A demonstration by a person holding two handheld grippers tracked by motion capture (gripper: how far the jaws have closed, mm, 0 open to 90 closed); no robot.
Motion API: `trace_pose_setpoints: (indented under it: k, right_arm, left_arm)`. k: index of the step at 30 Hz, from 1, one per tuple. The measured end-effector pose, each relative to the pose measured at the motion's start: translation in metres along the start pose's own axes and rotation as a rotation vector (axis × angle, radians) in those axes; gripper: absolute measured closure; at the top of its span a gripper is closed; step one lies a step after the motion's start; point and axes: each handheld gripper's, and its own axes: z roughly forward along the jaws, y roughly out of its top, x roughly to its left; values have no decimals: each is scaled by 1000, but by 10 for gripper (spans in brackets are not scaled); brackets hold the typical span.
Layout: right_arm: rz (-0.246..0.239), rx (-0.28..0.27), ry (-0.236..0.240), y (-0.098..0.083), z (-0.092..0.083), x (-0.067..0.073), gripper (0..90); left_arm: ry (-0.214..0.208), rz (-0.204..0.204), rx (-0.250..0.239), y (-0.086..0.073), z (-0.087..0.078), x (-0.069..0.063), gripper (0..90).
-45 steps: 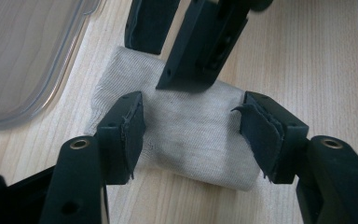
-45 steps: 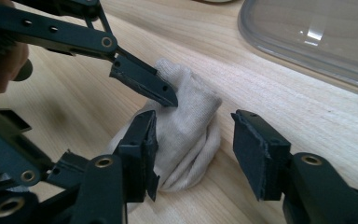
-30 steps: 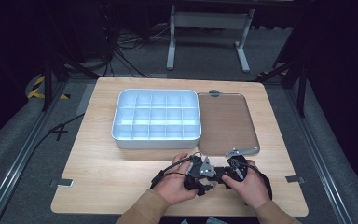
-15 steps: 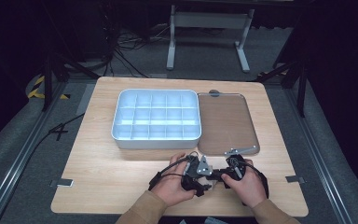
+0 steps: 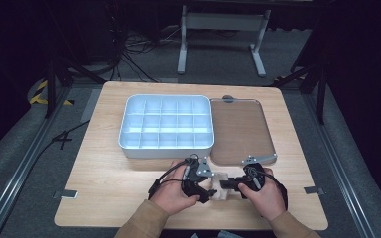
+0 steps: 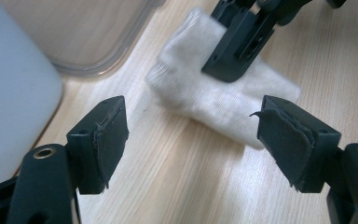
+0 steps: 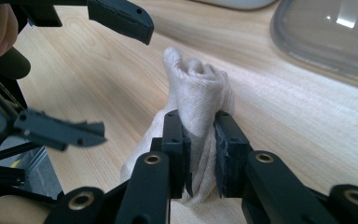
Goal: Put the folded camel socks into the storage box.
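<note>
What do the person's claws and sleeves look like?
Both claws, the left claw and the right claw, are black, with two blocky jaws carrying ragged dark pads, round metal rivets and thin black cables looping behind. A grey three-cornered plate tops the left one. The sleeves are tan.

no readable text, labels, brand marks, numbers or signs on anything in any view

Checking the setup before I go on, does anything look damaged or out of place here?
The left gripper has frayed, peeling pads. The cloth is bunched up between the right gripper jaws. The tray and lid lie square.
</note>
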Motion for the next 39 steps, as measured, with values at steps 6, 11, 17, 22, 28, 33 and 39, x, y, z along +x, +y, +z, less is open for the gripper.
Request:
trace_pose_setpoints:
  k: [6,11,17,22,28,33,39]
  right_arm:
    - [-35,-44,-17,5,-13,4,768]
    - [-49,-70,-30,8,-21,5,767]
    - [-58,-112,-35,13,-33,4,766]
    - [-117,-185,-60,19,-45,6,765]
    - [-141,-241,-107,23,-48,2,764]
    - [-136,-245,-116,30,-52,-2,763]
    - [-171,-232,-145,54,-60,-2,763]
  left_arm:
    - [-12,-35,4,-5,-7,6,255]
    - [-11,-60,0,-8,-13,9,254]
    - [16,-99,26,-9,-18,13,255]
    - [49,-131,49,-13,-18,18,265]
    - [52,-136,46,-13,-20,19,264]
    - [64,-142,47,-14,-22,21,264]
    - [76,-151,46,-15,-26,23,264]
